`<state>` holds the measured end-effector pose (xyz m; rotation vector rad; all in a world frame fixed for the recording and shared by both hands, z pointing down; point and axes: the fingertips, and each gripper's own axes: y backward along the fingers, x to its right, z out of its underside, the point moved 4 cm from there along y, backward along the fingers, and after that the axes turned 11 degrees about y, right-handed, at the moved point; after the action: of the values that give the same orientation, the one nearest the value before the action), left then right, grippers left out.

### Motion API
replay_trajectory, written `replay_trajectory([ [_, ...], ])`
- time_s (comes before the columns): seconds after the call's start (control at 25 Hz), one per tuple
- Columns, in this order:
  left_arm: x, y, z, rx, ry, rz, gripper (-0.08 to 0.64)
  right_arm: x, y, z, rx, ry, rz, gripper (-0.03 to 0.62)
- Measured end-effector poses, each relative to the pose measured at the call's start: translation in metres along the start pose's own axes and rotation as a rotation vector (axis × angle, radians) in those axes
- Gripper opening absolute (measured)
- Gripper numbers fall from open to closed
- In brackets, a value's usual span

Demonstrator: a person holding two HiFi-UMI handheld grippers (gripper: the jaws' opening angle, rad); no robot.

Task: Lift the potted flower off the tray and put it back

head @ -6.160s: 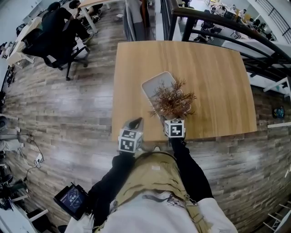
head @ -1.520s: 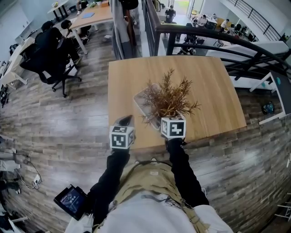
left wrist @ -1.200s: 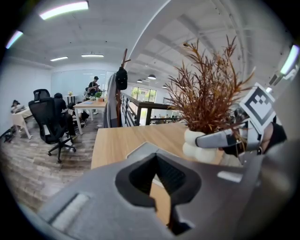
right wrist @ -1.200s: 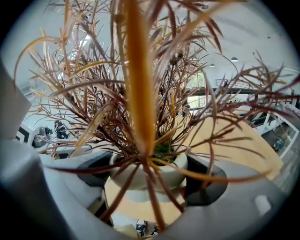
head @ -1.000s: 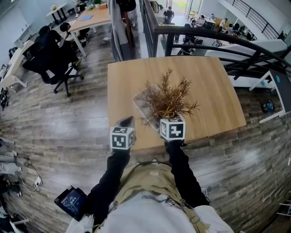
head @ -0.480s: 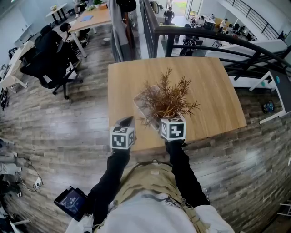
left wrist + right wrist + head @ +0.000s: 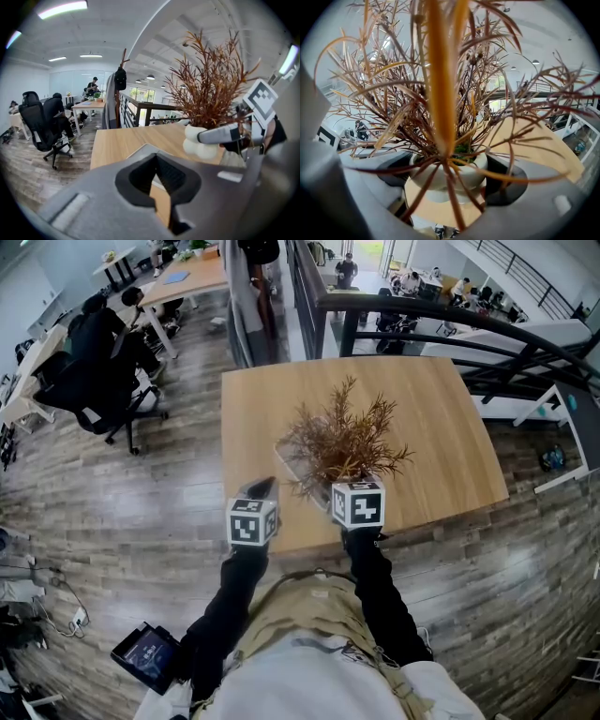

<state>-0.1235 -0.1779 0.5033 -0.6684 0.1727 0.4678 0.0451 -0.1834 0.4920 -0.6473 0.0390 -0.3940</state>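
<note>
Gripping potted flower [image 7: 345,442] pot, right claw [image 7: 447,174] holds it above tray [image 7: 284,452] for set-down; left claw [image 7: 149,152] closed, empty.

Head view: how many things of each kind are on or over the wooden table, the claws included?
potted flower: 1
tray: 1
claws: 2 (left claw, right claw)
Total: 4

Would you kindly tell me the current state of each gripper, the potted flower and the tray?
potted flower: upright, held in the air above the table.
right gripper: shut on the potted flower's pot.
left gripper: shut, empty.
tray: flat on the table, without the pot.
</note>
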Motion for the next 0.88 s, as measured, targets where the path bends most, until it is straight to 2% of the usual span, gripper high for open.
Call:
replay_trajectory([
  [0.32,0.003,-0.006,0.007,-0.009,0.006,-0.011,0.002,0.011,-0.008,0.010,0.003,-0.006,-0.006,0.485],
  [0.52,-0.020,-0.003,0.013,-0.028,0.026,-0.038,0.002,0.007,-0.031,0.019,-0.043,-0.010,-0.011,0.483],
  [0.88,-0.035,-0.006,0.032,-0.046,0.054,-0.098,0.002,0.023,-0.075,0.056,-0.089,0.000,-0.026,0.484],
])
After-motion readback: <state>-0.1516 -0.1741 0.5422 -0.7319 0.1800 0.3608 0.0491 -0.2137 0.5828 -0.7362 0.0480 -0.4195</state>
